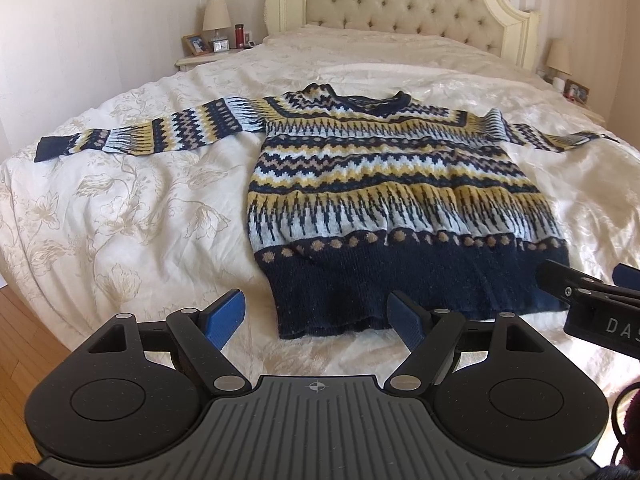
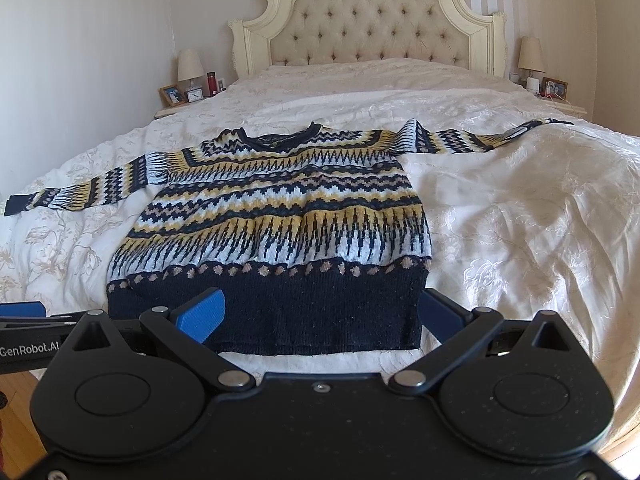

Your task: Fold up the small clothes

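A patterned knit sweater (image 1: 384, 196) (image 2: 280, 216) in navy, yellow, white and tan lies flat on the bed, front up, both sleeves spread out sideways and its navy hem towards me. My left gripper (image 1: 318, 318) hovers open at the hem's left corner, nothing between its blue pads. My right gripper (image 2: 320, 314) is open over the hem's right half, its right finger just past the hem's right corner. The right gripper also shows at the right edge of the left wrist view, and the left gripper at the left edge of the right wrist view.
The bed (image 2: 520, 220) has a cream floral cover, rumpled to the right of the sweater, and a tufted headboard (image 2: 368, 20). Bedside tables with lamps (image 1: 216, 16) (image 2: 530, 54), photo frames and small items stand at both sides. Wooden floor (image 1: 16, 344) lies lower left.
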A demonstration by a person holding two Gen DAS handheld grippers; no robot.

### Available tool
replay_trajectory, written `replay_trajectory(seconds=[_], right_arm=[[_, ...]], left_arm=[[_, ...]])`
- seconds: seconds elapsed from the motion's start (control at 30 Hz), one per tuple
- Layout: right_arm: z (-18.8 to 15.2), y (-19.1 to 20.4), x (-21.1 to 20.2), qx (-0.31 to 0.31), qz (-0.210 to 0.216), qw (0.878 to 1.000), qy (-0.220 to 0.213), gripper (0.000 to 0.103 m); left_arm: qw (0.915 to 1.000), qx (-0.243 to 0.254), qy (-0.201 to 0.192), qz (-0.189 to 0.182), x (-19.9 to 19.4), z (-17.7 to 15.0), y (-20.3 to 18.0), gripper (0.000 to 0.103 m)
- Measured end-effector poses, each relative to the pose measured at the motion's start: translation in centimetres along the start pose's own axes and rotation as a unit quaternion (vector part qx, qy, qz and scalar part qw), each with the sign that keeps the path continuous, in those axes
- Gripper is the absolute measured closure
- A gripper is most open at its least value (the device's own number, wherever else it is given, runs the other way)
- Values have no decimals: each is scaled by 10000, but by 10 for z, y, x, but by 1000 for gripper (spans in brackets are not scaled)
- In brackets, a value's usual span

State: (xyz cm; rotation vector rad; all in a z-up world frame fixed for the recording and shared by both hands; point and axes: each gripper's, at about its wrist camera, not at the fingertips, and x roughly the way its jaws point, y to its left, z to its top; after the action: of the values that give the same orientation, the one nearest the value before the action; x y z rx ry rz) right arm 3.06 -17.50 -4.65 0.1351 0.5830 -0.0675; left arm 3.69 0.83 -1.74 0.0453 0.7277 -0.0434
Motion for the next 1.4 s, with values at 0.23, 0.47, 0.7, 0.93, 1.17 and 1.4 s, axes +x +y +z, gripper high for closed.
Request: replay_trajectory(seconds=[0.23, 0.47, 0.7, 0.93, 1.17, 1.4], right_arm=[[21, -12, 30, 100, 125, 9999, 65, 1], [61, -20, 91, 220, 241, 9994, 89, 1], [108, -22, 148, 339, 58, 9992, 218, 1], [159, -30, 143, 430, -56, 9979, 487, 7], [225, -52, 115, 869, -409, 9932, 653, 7], [258, -115, 102, 1645, -800, 9808, 683, 7]], left_arm=[[9996, 108, -20, -263, 34, 32, 2, 26], [9967, 311, 116, -741, 107, 89, -5, 26], [9930, 561, 639, -818, 166, 133, -16, 26], [9917, 532, 1050, -510, 155, 170, 0, 26], [9895, 539, 1327, -208, 112, 223, 3, 26], [9861, 771, 1438, -312, 96, 254, -17, 26]])
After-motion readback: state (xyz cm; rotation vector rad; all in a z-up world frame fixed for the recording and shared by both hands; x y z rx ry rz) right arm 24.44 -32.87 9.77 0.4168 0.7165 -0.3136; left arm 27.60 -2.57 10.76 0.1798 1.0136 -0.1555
